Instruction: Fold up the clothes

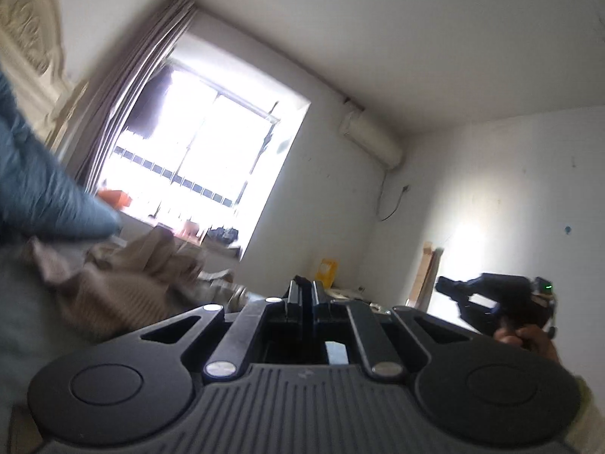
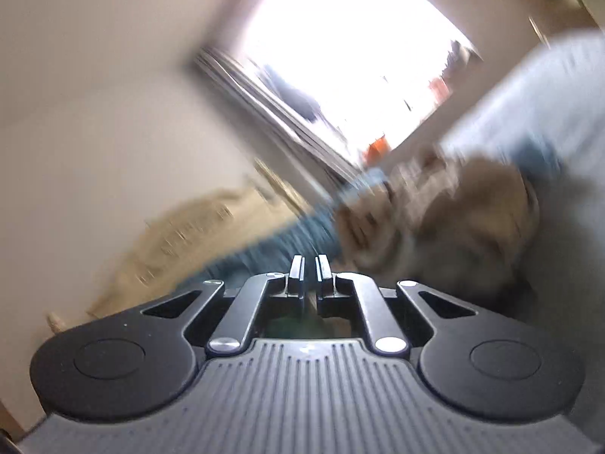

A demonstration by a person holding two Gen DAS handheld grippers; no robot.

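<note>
A bright window (image 1: pixel 204 143) with a drawn curtain (image 1: pixel 128 83), an air conditioner (image 1: pixel 372 138) beside it

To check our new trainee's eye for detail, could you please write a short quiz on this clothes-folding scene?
1. True or false: the left claw stands wide open.
2. What is mounted high on the wall beside the window? A) air conditioner B) clock C) bookshelf
3. What colour is the crumpled garment lying next to the blue cloth?

Key: 1 false, its fingers are together; 2 A; 3 beige.
</note>
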